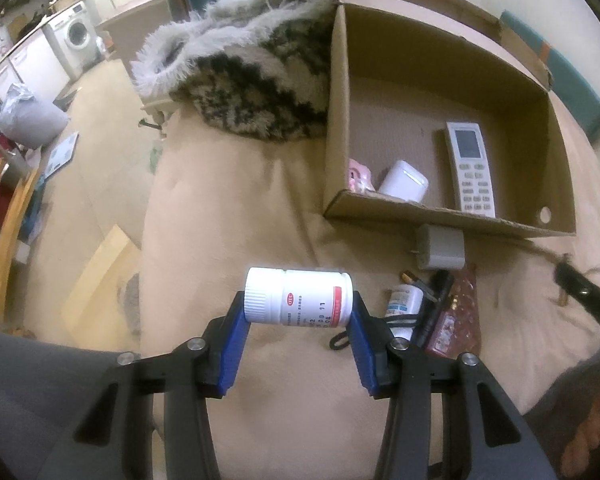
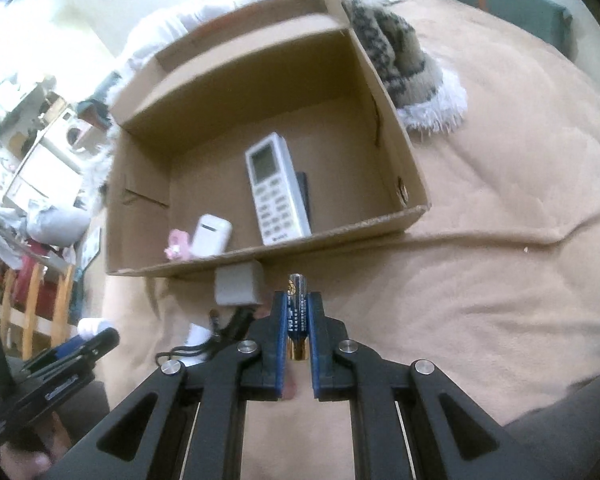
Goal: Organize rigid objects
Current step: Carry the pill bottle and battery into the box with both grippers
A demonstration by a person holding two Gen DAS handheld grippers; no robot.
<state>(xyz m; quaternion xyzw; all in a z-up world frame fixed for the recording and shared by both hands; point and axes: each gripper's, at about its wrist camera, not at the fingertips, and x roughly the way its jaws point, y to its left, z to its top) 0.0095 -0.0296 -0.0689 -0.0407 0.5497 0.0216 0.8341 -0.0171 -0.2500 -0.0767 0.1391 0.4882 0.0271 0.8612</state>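
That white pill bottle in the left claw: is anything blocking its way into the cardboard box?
Nothing visible blocks it. The pill bottle is held sideways in the left claw above the blanket. Only the near wall of the cardboard box lies ahead, with open floor behind it, left of the remote.

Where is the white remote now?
The remote lies flat inside the box, right of the white case; in the left wrist view it is at the upper right.
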